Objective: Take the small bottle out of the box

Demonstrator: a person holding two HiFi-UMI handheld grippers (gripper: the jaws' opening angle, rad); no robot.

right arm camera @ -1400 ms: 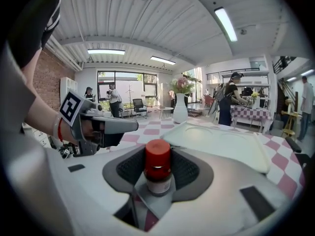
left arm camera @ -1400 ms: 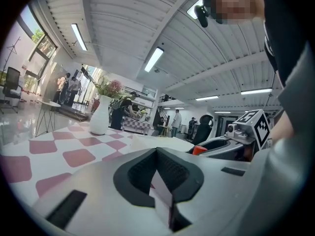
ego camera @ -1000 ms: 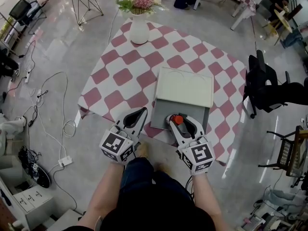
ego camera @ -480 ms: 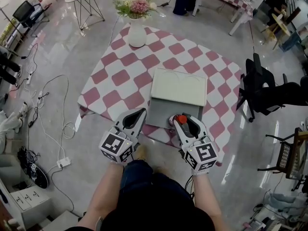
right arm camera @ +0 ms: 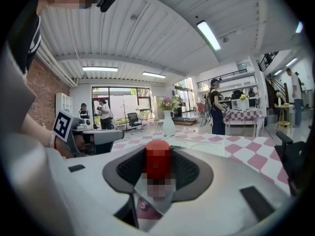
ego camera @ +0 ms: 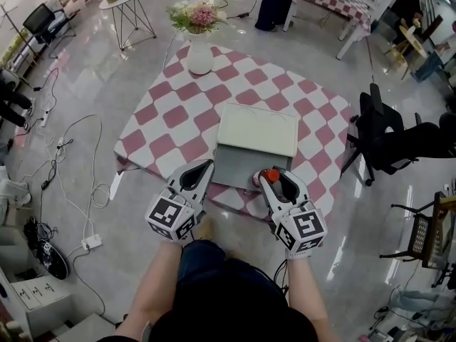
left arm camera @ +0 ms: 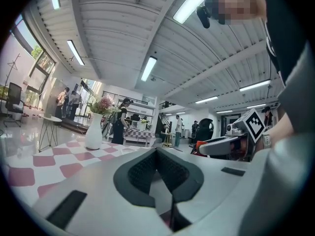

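The small bottle's red cap (ego camera: 271, 174) shows between the fingers of my right gripper (ego camera: 273, 171), which is shut on it over the front right part of the open box. In the right gripper view the cap (right arm camera: 157, 162) stands upright between the dark pads. The box has a grey base (ego camera: 235, 166) and a cream lid (ego camera: 256, 129) folded back behind it. My left gripper (ego camera: 206, 164) hovers at the table's near edge, left of the box, shut with nothing in it. Its jaws (left arm camera: 158, 151) point over the table, and the right gripper (left arm camera: 224, 145) shows beside them.
A table with a pink and white checked cloth (ego camera: 178, 112) carries the box and a white vase of flowers (ego camera: 200, 52) at its far corner. A black chair (ego camera: 377, 130) stands to the right, cables (ego camera: 71, 155) lie on the floor to the left. People stand far behind.
The right gripper with the bottle has shifted from the middle of the box's base toward its front right corner. The left gripper has barely moved.
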